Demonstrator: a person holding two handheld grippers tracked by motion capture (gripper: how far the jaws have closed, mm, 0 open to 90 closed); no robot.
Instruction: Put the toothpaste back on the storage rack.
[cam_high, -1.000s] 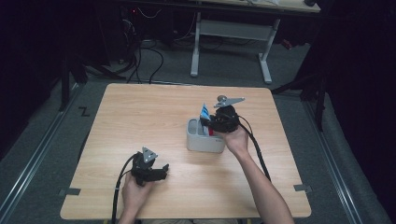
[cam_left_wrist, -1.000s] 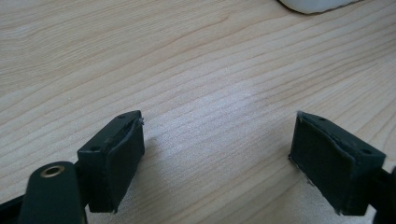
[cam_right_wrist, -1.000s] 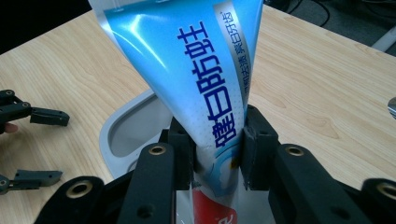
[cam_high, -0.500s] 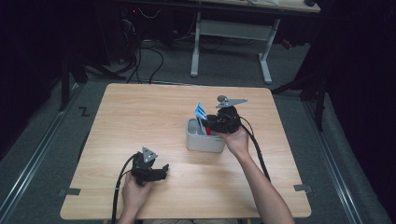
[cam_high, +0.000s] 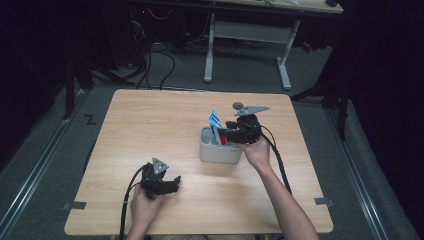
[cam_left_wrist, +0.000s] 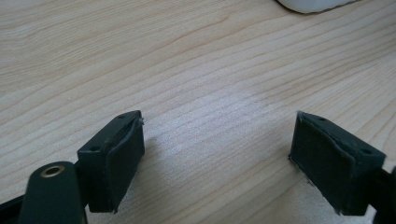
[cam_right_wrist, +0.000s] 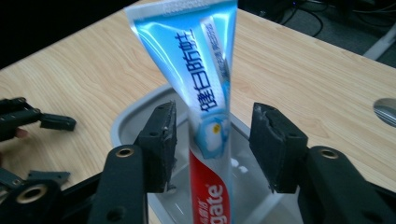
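Grey tub (cam_high: 219, 150) holds an upright toothpaste tube (cam_right_wrist: 205, 93)

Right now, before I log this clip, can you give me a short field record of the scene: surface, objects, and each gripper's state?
surface: wooden table
container: grey bin, right of centre
contents: toothpaste tube standing upright in the bin, crimped end up
right gripper: open, jaws either side of the tube, not clamped
left gripper: open, held low over bare wood near the front edge, holding nothing
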